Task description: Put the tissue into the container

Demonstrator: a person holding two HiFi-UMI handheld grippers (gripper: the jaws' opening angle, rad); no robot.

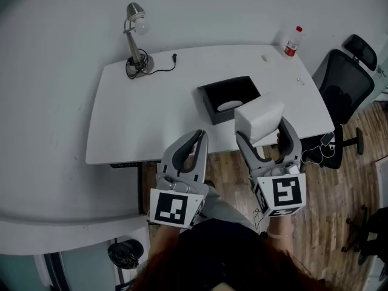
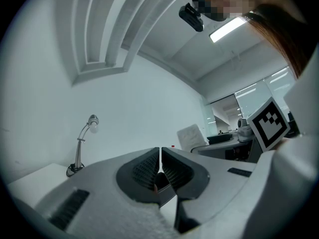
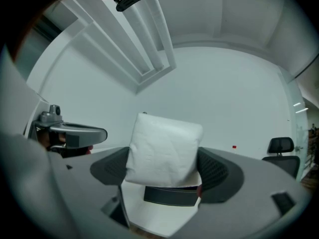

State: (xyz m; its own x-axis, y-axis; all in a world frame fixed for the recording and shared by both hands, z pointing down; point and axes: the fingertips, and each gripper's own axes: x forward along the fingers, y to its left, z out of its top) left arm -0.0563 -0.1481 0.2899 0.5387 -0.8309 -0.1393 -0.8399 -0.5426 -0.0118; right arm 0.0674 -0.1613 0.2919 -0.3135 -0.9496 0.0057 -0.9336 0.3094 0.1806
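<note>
One white tissue pack (image 1: 259, 117) sits clamped between the jaws of the right gripper (image 3: 163, 169). They press on its two sides so that it bulges above them, and the hold is across the middle, probably so the soft pack does not flop or slip. The pack hangs in the air over the near edge of the white desk (image 1: 139, 114), just short of the black container (image 1: 209, 107) and not yet in it. That container lies open-topped right ahead, so a short reach forward and down should do. Something pale lies on its floor; I cannot tell what. The left gripper (image 2: 160, 164) has its jaws pressed together on nothing and hangs beside the right, likely held clear because one is enough. A lamp (image 1: 134, 36) and a bottle (image 1: 293, 42) stand at the back of the desk, out of the path.
</note>
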